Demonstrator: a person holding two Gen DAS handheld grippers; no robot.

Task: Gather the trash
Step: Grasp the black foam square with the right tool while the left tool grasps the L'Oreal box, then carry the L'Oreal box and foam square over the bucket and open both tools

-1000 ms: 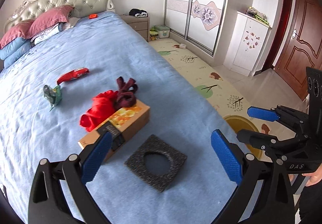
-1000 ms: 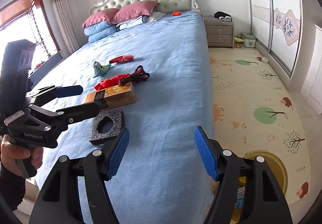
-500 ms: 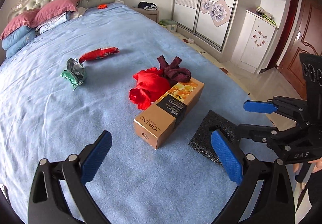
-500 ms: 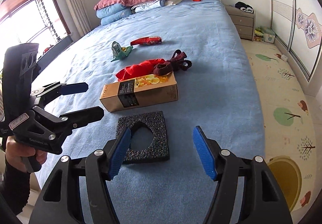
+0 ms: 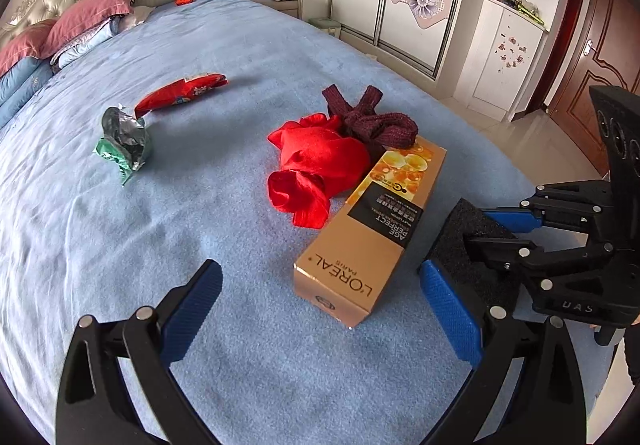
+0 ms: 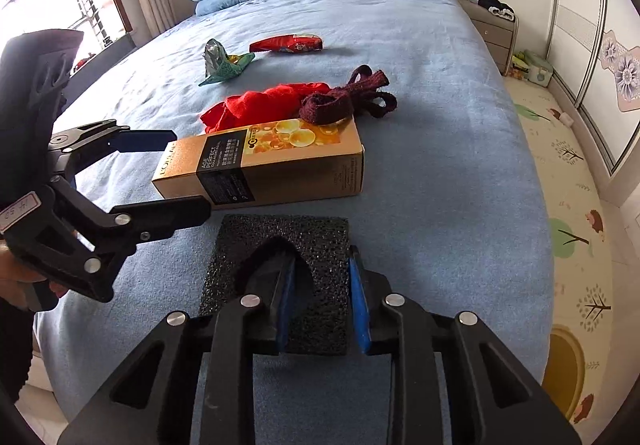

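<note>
Foam pad [image 6: 280, 245] is lying on the bed [image 6: 440, 125], and we are clamping its near-right strip in the right gripper [image 6: 322, 305]. Left gripper [image 5: 320, 309], fingers apart, is facing the box [image 5: 372, 229], long axis pointing away.

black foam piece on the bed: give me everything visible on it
The black foam piece is a flat, roughly square slab of coarse, porous foam with a rounded, pointed cutout through its middle. It lies on the blue bedspread just in front of the gold carton, a narrow gap between them. The right gripper pinches its near right strip, one finger in the cutout, one outside the edge.
</note>
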